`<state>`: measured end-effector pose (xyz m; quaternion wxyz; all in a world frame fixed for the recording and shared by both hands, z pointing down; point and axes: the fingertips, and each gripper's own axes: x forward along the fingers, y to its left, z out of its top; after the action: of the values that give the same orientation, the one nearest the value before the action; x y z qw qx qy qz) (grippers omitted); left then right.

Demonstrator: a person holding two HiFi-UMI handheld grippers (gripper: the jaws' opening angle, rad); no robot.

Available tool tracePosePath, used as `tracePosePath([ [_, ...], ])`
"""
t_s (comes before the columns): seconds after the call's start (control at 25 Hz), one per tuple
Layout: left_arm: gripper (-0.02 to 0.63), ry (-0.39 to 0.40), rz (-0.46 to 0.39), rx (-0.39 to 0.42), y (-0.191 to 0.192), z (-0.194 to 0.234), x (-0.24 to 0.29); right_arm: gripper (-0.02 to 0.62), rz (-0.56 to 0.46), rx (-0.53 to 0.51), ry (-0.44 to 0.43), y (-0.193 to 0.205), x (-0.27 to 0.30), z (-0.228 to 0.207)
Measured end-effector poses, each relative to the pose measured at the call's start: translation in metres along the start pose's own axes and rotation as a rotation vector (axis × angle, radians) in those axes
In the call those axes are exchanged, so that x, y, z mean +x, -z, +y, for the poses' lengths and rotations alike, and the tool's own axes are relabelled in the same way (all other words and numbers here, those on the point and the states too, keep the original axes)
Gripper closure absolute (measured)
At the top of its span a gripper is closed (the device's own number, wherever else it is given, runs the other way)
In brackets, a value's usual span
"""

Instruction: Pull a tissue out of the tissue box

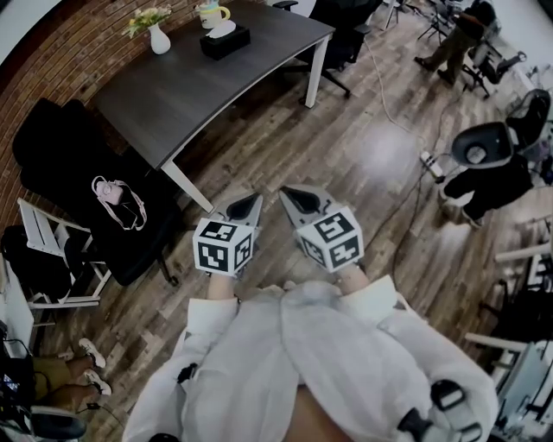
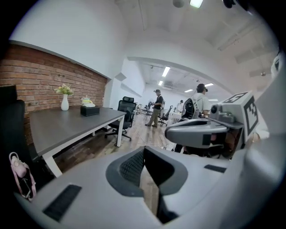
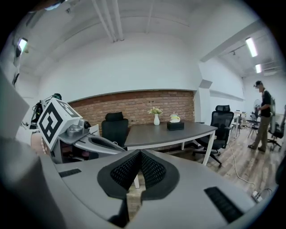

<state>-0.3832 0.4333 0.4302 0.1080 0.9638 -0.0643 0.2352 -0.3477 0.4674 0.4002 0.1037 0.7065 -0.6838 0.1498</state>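
A black tissue box point(image 1: 225, 41) with a white tissue sticking out of its top stands at the far end of a dark grey table point(image 1: 173, 95); it also shows small in the left gripper view as the tissue box point(image 2: 90, 110) and in the right gripper view as the tissue box point(image 3: 175, 125). My left gripper point(image 1: 253, 200) and right gripper point(image 1: 287, 194) hover side by side over the wooden floor, well short of the table. Both are shut with nothing between the jaws. In their own views the left gripper point(image 2: 144, 152) and right gripper point(image 3: 140, 154) point towards the table.
A white vase with flowers point(image 1: 156, 34) and a mug point(image 1: 210, 13) stand near the box. Black chairs point(image 1: 82, 186) line the table's left side, one bearing a pink bag point(image 1: 111, 192). An office chair point(image 1: 346, 34) sits at the far end. People stand far right point(image 1: 458, 39).
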Motion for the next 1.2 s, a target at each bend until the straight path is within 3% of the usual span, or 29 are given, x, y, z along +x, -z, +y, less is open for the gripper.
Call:
tracePosePath([
  [0.08,0.601,0.033,-0.008,0.0,0.0,-0.01,0.006,0.592,0.004,0.002,-0.002,0.005,-0.004,-0.006],
  [0.44,0.601,0.044,-0.03,-0.026,0.001,-0.019,0.023,0.592,0.027,0.086,-0.031,0.022,-0.005,-0.043],
  [0.6,0.601,0.018,-0.021,-0.033,-0.004,0.0,0.038,0.592,0.027,0.101,-0.015,0.022,0.012,-0.057],
  [0.84,0.601,0.077,-0.046,-0.051,-0.032,0.036,0.081,0.592,0.047,0.097,-0.031,0.012,0.058,-0.079],
  [1.2,0.601,0.052,-0.032,0.004,-0.1,0.117,0.148,0.592,0.01,0.088,0.081,-0.045,0.137,-0.156],
])
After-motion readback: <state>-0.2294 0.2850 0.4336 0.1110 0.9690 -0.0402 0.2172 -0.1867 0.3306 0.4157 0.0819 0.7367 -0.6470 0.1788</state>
